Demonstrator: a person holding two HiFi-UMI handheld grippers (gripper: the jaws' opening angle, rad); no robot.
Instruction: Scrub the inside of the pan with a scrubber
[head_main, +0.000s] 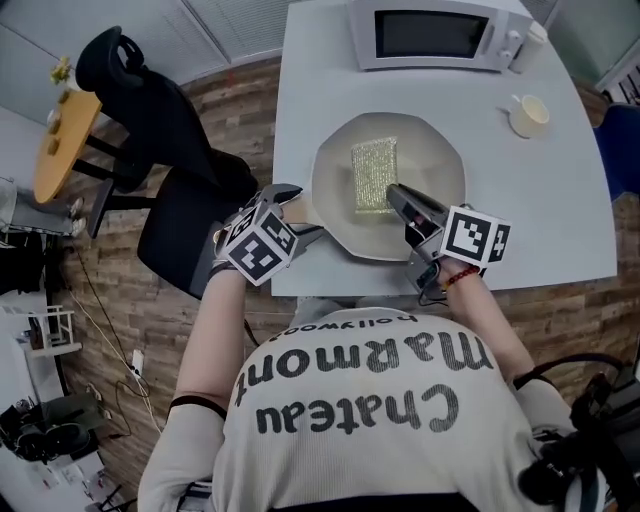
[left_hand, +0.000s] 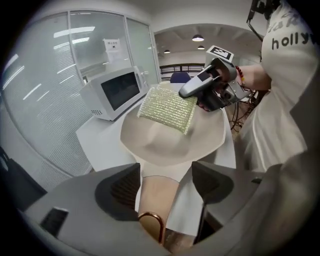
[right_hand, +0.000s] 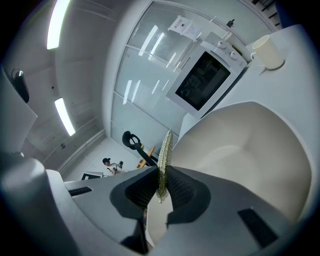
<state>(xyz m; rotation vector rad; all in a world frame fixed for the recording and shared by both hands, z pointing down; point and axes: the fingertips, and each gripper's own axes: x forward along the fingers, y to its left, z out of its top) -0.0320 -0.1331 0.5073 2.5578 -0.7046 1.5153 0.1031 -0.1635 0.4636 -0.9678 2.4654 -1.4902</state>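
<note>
Scrubber (head_main: 374, 175) sits inside pan (head_main: 440, 150), near centre. Right gripper (head_main: 400, 197) is clamped tight on its near edge. Left gripper (left_hand: 167, 186) stands wide at pan's 8 o'clock, with handle (left_hand: 156, 192) between its jaws, unpressed. Step, as I judge it: bracing pan before first stroke. Next move calls for closing on handle, then pressing strokes across floor (thin pad may fold). Microwave (head_main: 432, 33) at 12 o'clock, cup (head_main: 528, 115) at 2. Shirt (head_main: 380, 400) reads "Chateau Marmont Hollywood"; wall notice (left_hand: 112, 46) illegible.
</note>
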